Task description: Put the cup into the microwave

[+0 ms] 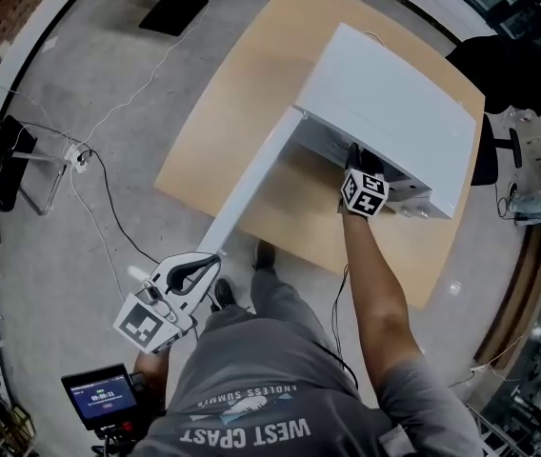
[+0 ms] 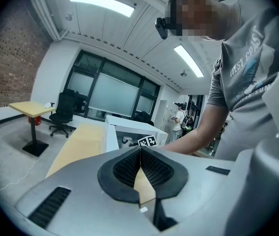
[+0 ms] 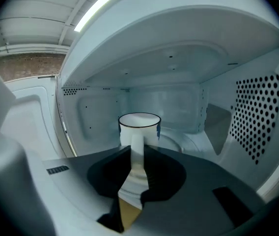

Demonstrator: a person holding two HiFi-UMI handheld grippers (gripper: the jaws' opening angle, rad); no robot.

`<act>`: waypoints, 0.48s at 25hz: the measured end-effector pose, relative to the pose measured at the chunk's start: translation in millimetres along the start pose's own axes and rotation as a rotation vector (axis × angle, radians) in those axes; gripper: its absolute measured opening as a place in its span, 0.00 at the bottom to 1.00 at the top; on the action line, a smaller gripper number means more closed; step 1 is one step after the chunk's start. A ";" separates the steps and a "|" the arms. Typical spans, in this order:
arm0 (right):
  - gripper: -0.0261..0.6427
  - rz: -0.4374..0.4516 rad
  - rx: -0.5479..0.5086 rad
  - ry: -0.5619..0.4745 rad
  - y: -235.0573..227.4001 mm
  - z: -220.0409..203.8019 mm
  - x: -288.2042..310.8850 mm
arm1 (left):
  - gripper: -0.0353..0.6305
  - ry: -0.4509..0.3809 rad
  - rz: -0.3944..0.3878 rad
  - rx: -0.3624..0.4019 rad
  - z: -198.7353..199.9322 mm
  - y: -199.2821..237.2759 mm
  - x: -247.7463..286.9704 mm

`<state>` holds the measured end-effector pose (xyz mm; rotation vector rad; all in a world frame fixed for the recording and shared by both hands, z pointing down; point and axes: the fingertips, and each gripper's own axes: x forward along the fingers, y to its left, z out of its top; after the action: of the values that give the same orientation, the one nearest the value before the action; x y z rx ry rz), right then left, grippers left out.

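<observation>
**Nearly there: the cup is inside the oven, held by its handle**

At about seven o'clock in the head view the left claw [image 1: 204, 265] hangs low beside the person, off the desk [image 1: 223, 131]. Its own view shows the left claw [image 2: 140, 151] with jaws pressed together at the tips and nothing between them. It plays no part just now.

Toward the centre, the white door [image 1: 251, 174] stands swung wide, running from the oven's front corner down toward seven o'clock. The microwave [image 1: 394, 112] sits on the desk at roughly one o'clock.

The right arm reaches into its mouth, so the right claw [image 1: 352, 160] is half hidden there. From its own view the right claw [image 3: 136, 154] is closed on the handle [image 3: 137, 141] of the white, dark-rimmed cup [image 3: 139, 124]. The cup is upright in the middle of the chamber, above the round plate [image 3: 179, 141] at four o'clock from it. Whether its base already touches the floor I cannot tell.

The cup looks like stiff, glazed ware: fairly light while empty, slippery, and likely to chip if knocked. The handle is the sensible hold, though a thin grip there lets the body swing. It probably wants lowering flat and gently before the jaws part.
</observation>
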<state>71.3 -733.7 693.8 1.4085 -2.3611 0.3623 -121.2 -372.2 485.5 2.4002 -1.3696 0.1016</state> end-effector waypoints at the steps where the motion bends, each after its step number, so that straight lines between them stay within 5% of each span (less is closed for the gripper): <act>1: 0.14 0.000 -0.008 -0.005 -0.3 1.5 -0.6 | 0.09 0.002 0.002 0.000 1.0 -1.4 -1.0; 6: 0.14 0.002 -0.021 -0.017 -2.5 4.8 -1.2 | 0.09 0.001 0.003 0.000 3.9 -6.1 -2.5; 12: 0.14 0.020 -0.054 -0.002 -6.9 1.1 3.8 | 0.09 0.126 -0.007 -0.026 -13.5 -8.8 -14.2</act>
<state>75.6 -740.4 694.7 1.3618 -2.3700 0.3001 -119.6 -351.8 492.1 2.3347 -1.2969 0.2281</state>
